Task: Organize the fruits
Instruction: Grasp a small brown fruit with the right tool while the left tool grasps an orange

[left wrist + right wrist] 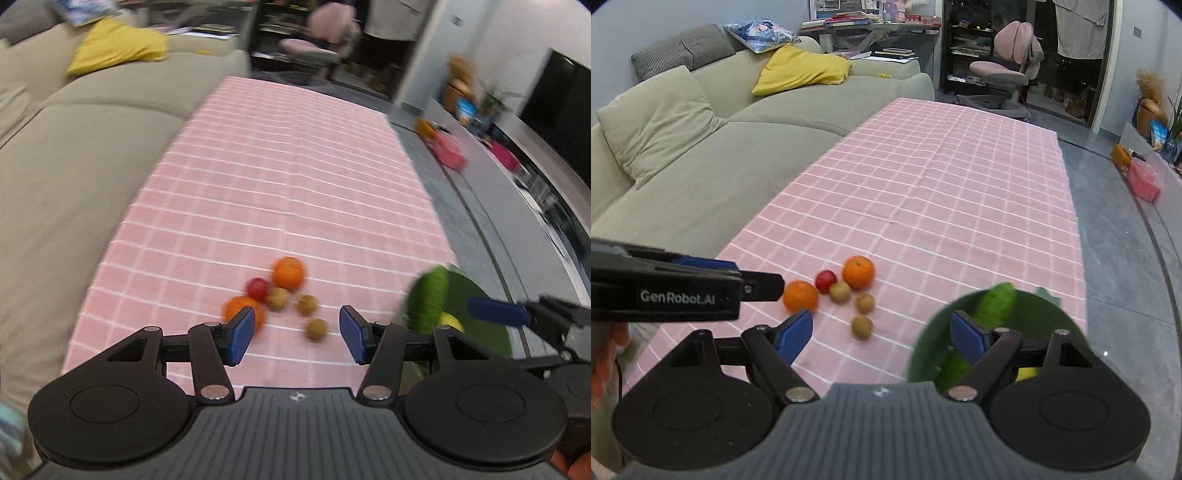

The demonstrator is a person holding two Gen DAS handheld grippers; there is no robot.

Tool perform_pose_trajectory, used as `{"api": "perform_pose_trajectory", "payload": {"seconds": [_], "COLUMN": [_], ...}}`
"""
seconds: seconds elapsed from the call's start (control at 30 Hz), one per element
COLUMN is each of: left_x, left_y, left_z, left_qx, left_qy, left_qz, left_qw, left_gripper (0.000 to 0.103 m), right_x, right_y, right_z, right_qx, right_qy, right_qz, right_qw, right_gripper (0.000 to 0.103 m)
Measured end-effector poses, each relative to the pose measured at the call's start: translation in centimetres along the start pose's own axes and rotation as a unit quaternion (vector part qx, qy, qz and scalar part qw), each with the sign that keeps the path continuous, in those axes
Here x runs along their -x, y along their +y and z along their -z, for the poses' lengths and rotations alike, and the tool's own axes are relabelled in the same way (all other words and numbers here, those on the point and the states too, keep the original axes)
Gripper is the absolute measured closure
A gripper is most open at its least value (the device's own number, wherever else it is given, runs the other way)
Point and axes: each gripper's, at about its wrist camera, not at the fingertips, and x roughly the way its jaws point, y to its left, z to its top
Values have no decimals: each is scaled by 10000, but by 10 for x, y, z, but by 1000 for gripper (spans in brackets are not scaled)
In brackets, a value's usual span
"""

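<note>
On the pink checked tablecloth [923, 192] lies a cluster of fruit: two oranges [858, 271] [800, 296], a small red fruit [826, 280] and three small brown fruits [862, 326]. The cluster also shows in the left wrist view [289, 272]. A green bowl [1049, 314] at the cloth's right near corner holds a green cucumber [993, 303] and a yellow fruit [1027, 373]. My left gripper [297, 332] is open and empty above the near fruits. My right gripper [882, 336] is open and empty, its right finger over the bowl.
A beige sofa [701, 173] with a yellow cushion [801, 70] runs along the table's left side. A pink chair [1004, 74] and shelves stand behind the far end. Grey floor [1115, 258] lies to the right, with boxes by the wall.
</note>
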Motion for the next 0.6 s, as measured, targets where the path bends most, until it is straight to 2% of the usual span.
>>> {"api": "perform_pose_trajectory", "payload": {"seconds": [0.17,0.23,0.37,0.4,0.47,0.6], "left_x": [-6,-10,-20,-23,-31,-46], "left_y": [35,45,54,56,60,63], "left_z": [0,1,6,8,11,15], "left_qx": [602,794,823,808,830,990], "left_qy": [143,216,352,380,486,500], "left_qz": [-186,-202,-350,-394,-338,-88], "left_qw": [9979,9964,9954,9952,9948,9938], "left_gripper": [57,58,72,72,73,73], "right_x": [-18,-28,-46,-50,-61,-84], "right_y": [18,22,30,32,34,33], "right_z": [-5,-7,-8,-8,-7,-4], "right_qx": [63,132,229,253,331,399], "right_qy": [-28,14,110,132,178,342], "right_qz": [-111,-141,-223,-241,-269,-209], "right_qw": [9999,9998,9994,9993,9989,9984], "right_gripper": [24,24,24,25,27,46]}}
